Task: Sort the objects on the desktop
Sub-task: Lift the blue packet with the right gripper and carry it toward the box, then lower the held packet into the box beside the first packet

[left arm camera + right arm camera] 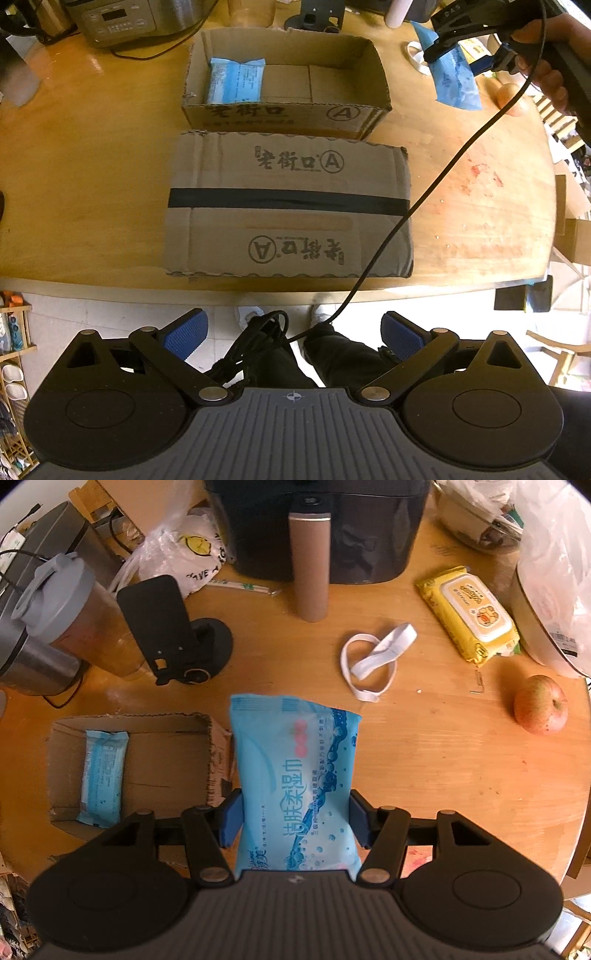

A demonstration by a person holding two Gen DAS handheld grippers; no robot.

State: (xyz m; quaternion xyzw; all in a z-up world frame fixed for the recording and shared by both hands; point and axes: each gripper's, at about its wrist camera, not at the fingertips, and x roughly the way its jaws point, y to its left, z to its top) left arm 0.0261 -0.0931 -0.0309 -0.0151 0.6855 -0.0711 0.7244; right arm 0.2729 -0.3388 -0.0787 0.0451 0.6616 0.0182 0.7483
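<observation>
My right gripper (295, 821) is shut on a blue wet-wipes pack (295, 775) and holds it above the table, just right of the open cardboard box (218, 753). The same pack (456, 79) hangs in the right gripper (461, 61) at the upper right of the left wrist view. The open box (376, 74) holds another blue wipes pack (236, 79), also seen in the right wrist view (103, 771). My left gripper (293, 334) is open and empty, held off the table's near edge in front of a closed taped box (288, 206).
A yellow wipes pack (469, 613), a white elastic band (373, 657), an apple (541, 705), a cardboard tube (310, 565), a black phone stand (173, 635), a lidded cup (74, 609), appliances and plastic bags crowd the far side. A black cable (424, 199) crosses the closed box.
</observation>
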